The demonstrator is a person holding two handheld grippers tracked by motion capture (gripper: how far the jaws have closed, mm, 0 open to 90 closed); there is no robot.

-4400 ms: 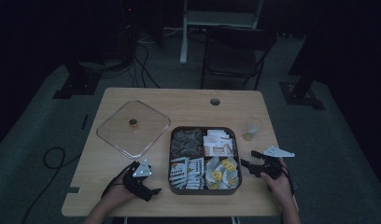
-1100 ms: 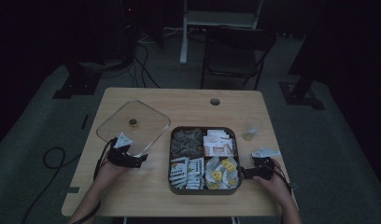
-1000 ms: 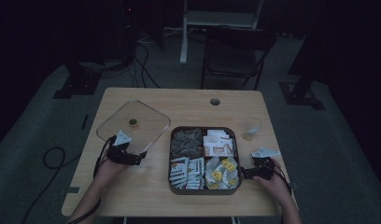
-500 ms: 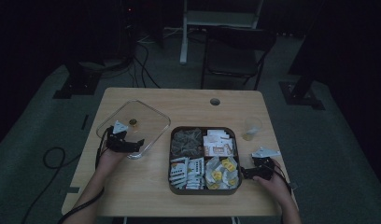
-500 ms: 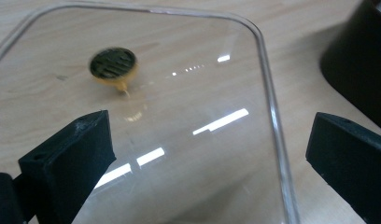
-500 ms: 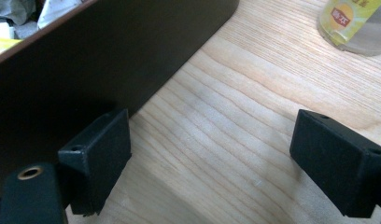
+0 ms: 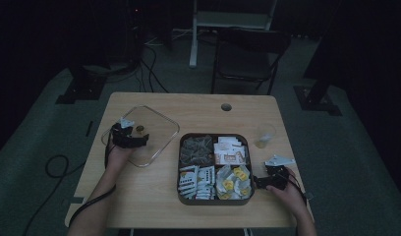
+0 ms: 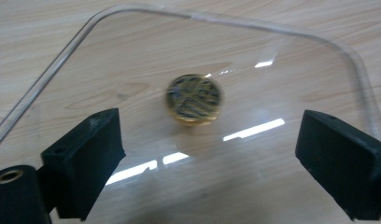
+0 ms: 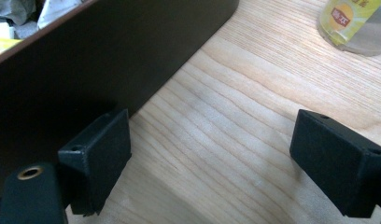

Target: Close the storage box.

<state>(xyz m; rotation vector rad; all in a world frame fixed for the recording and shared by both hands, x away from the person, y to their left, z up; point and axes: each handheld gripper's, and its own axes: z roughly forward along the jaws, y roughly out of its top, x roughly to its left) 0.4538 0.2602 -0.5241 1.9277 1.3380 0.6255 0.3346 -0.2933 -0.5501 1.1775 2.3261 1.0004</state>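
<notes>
The left gripper [image 7: 139, 141] hangs over the clear, rounded-corner plastic lid [image 7: 157, 125] that lies flat at the left of the pale wooden table [image 7: 198, 105]. From the left gripper view, the small round brass-coloured knob [image 8: 194, 99] at the lid's middle sits just ahead of the jaws and between their lines, and nothing is touching it. Those jaws stand spread but have just been closing in a little, with only the lid's clear sheet showing between them. No grip there!

Over on the right, the right gripper [image 7: 257, 182] rests low on the table, hard by the right wall of the dark square four-compartment tray [image 7: 213, 201] of wrapped snacks and sachets. Right gripper view now: its jaws are wide apart, bare wood grain between them, one jaw right beside the tray's dark wall [image 9: 109, 60]. A small clear plastic cup with a yellow label [image 9: 354, 21] stands farther off on the table, near the tray's far right corner.
</notes>
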